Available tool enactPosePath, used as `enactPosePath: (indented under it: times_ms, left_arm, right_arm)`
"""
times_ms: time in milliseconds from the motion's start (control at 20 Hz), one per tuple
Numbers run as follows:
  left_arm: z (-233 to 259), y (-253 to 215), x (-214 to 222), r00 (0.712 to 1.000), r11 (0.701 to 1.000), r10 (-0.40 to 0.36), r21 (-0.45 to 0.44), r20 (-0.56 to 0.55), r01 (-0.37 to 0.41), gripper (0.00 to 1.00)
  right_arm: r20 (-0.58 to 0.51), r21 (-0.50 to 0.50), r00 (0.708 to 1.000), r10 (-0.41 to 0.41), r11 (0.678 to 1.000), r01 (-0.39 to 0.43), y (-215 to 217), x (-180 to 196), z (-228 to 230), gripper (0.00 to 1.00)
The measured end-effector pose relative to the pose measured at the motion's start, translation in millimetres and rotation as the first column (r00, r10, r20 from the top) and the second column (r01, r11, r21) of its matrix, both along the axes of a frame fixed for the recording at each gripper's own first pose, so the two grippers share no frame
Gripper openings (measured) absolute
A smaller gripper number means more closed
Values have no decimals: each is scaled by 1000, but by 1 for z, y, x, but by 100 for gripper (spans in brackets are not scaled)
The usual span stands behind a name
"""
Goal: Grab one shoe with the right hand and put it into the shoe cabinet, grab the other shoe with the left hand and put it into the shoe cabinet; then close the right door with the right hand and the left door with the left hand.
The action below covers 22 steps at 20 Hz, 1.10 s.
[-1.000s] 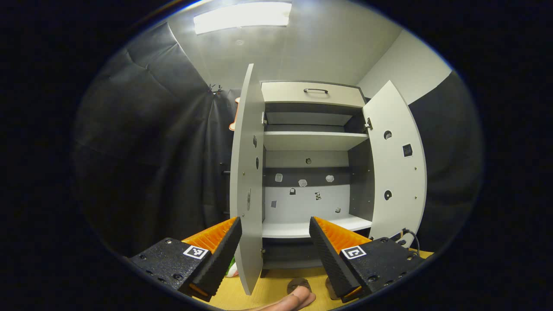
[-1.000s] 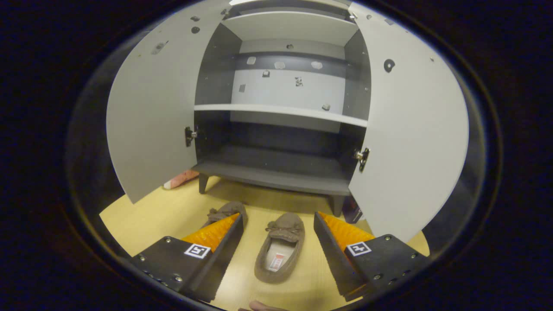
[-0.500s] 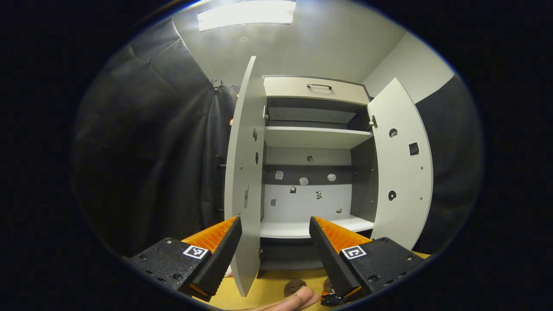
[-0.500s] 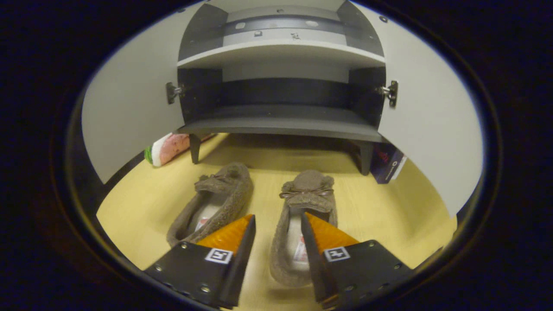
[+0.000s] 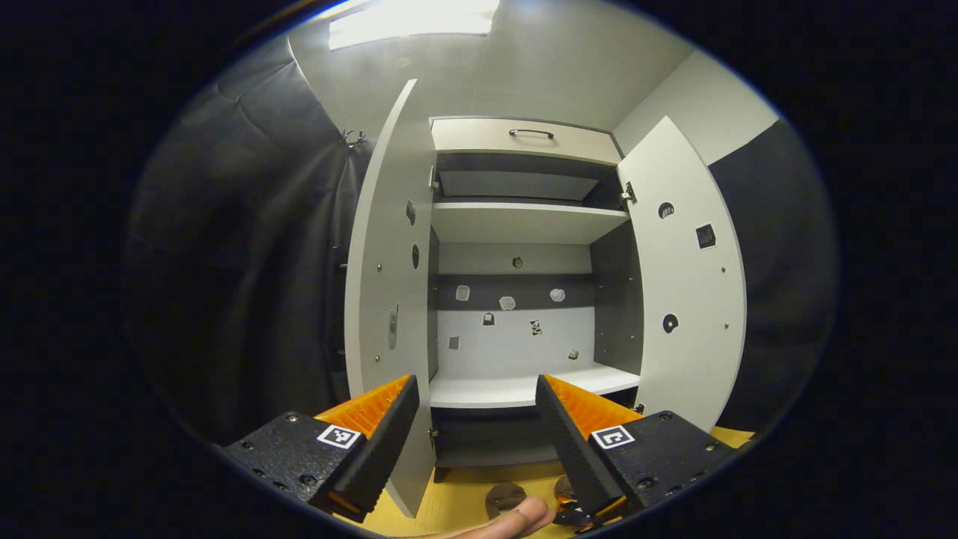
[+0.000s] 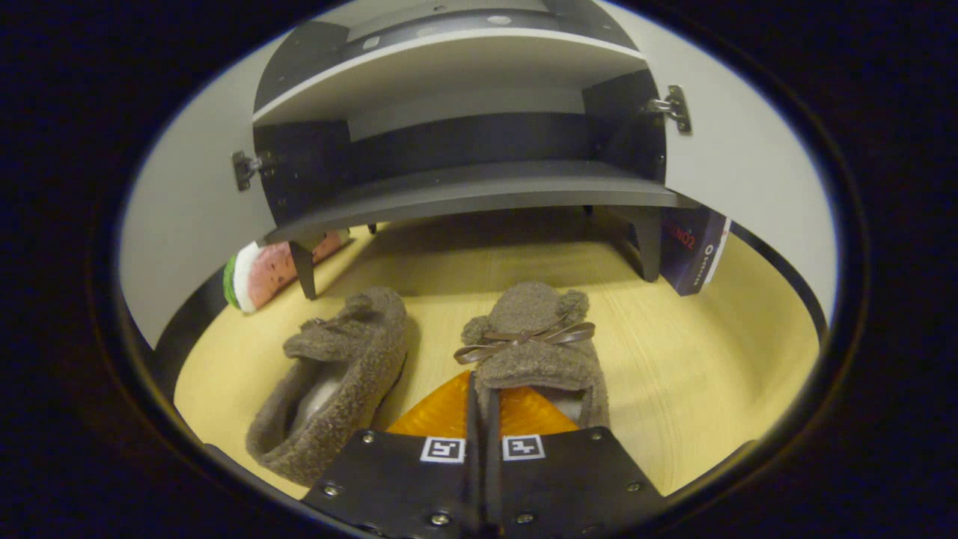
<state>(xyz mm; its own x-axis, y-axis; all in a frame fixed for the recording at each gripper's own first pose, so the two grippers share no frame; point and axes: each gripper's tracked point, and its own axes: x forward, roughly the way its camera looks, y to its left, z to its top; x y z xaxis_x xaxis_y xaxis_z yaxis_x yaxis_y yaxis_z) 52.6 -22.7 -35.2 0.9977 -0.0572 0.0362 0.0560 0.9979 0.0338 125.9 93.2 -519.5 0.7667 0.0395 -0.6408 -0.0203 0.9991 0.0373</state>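
right gripper (image 6: 483, 408) pinched narrow on the side wall of the right shoe (image 6: 535, 337), low on the floor (image 6: 696, 352) just ahead. left shoe (image 6: 337, 382) lies beside it, to the gripper's left. cabinet (image 6: 479, 191) beyond, bottom shelf bare.
left gripper (image 5: 475, 412) wide, holding nothing, facing the cabinet (image 5: 524, 224), doors (image 5: 688, 284) open.

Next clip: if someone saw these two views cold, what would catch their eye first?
Probably the two fuzzy brown slippers on the yellow floor in front of the shoe cabinet, with the right hand-held gripper clamped on the side wall of the bow-trimmed right slipper; the left slipper lies beside it. In the left gripper view, the open left hand-held gripper faces the cabinet's wide-open doors and bare shelves.
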Motion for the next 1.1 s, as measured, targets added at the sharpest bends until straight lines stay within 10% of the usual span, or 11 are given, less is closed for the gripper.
enactPosePath:
  times_ms: [1100]
  left_arm:
    - [-56, -8, 48, 994, 998, -54, -32, -98, 51, 96]
  right_arm:
    - [448, -112, 890, 84, 993, -37, -32, 53, 383, 4]
